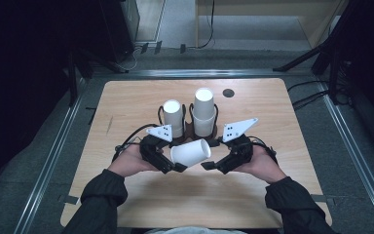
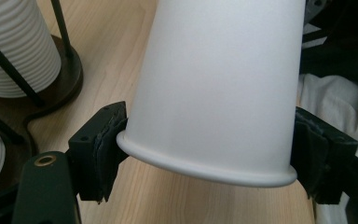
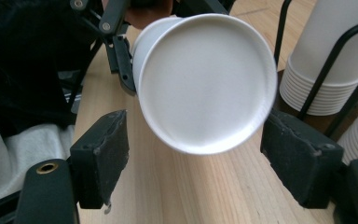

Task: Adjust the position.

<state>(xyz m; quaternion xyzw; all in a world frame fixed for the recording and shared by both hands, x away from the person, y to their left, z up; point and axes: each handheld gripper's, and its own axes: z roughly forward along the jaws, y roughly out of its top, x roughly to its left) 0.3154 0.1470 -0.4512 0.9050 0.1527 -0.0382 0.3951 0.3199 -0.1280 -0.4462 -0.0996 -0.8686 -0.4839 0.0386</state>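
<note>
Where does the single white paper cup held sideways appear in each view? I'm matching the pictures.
High view: white paper cup, centre, between both grippers.
Left gripper view, rim clamped at its jaws.
Right gripper view, base facing camera.
Shared landmark: black wire cup rack.

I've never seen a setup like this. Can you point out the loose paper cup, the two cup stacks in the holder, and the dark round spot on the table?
Paper cup [image 1: 191, 151], high view, its side wall.
Cup stacks [image 1: 203, 111], high view, taller stack's side.
Dark round spot [image 1: 228, 92], high view, its centre.
</note>
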